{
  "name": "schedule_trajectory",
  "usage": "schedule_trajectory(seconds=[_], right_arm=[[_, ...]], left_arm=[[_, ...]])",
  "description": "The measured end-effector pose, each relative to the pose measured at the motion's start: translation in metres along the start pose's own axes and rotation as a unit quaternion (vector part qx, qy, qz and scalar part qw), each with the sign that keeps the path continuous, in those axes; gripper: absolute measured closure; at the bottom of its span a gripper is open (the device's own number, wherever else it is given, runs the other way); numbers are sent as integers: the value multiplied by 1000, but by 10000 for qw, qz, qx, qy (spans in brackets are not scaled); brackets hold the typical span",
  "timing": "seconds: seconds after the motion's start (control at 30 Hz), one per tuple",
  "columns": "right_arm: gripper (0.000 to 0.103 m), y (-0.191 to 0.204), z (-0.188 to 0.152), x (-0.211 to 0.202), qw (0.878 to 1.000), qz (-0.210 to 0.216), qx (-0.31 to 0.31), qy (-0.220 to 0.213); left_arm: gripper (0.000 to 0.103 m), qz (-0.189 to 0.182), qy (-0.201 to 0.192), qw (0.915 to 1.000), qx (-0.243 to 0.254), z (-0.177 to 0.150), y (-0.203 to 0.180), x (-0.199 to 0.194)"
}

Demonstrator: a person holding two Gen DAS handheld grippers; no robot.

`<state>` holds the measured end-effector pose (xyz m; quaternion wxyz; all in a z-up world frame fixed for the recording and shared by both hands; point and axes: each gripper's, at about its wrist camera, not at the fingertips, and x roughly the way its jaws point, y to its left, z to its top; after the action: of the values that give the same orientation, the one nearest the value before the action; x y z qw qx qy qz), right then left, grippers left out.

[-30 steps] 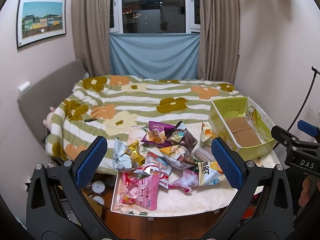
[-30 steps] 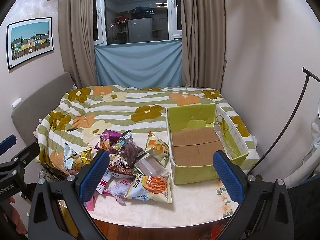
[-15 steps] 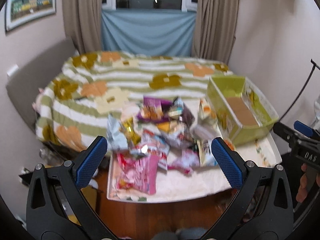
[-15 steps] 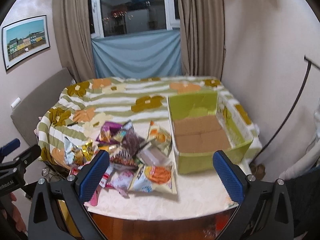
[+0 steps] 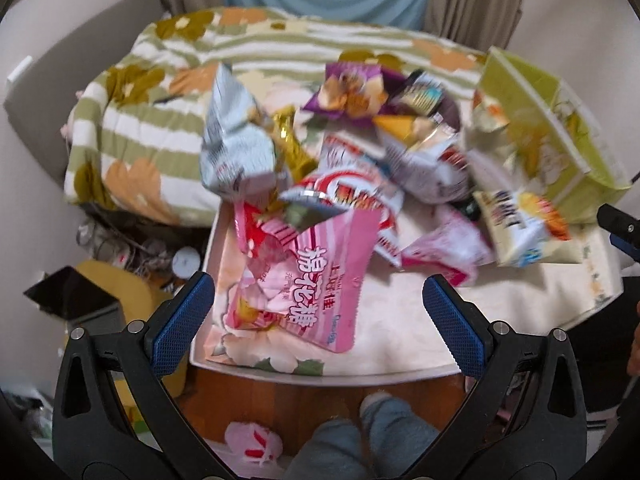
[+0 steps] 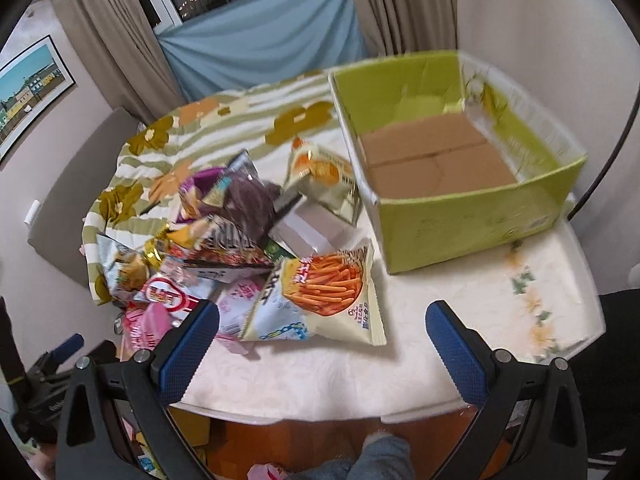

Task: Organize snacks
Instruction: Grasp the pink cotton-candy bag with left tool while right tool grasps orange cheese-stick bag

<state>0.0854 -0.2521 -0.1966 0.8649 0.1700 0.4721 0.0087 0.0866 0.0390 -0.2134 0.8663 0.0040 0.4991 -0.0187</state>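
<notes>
Both the left hand-held gripper (image 5: 318,304) and right hand-held gripper (image 6: 322,330) hung wide, empty, above the white floral desk (image 6: 400,364), near crinkled snack bags (image 6: 320,296) beside an empty green cardboard box (image 6: 472,216).

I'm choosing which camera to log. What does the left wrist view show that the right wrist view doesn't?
Only the left wrist view shows the pink bag's whole front and the silver bag up close. Only the right wrist view shows the green box's bare cardboard floor and the framed picture. Both show the snack pile, the orange-stick bag, the table and open grippers.
</notes>
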Motion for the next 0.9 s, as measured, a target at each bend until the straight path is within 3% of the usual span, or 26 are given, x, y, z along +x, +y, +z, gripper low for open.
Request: schedule_trajectory(seconds=[0.4, 0.53, 0.7, 0.73, 0.9], right_arm=[[0, -25, 6, 80, 9931, 736, 450, 795], [0, -29, 8, 95, 9904, 787, 558, 990], [0, -33, 9, 107, 9871, 903, 662, 1140], [0, -33, 9, 109, 9868, 918, 660, 1162], [0, -34, 8, 116, 9850, 996, 701, 1225]], left_arm=[[0, 1082, 343, 9926, 431, -1, -29, 70], [1, 1187, 459, 9911, 381, 1, -26, 81], [12, 1294, 587, 9893, 339, 2, -22, 93], [20, 1299, 588, 9892, 333, 2, -22, 94], [34, 1285, 650, 9891, 318, 2, -19, 91]])
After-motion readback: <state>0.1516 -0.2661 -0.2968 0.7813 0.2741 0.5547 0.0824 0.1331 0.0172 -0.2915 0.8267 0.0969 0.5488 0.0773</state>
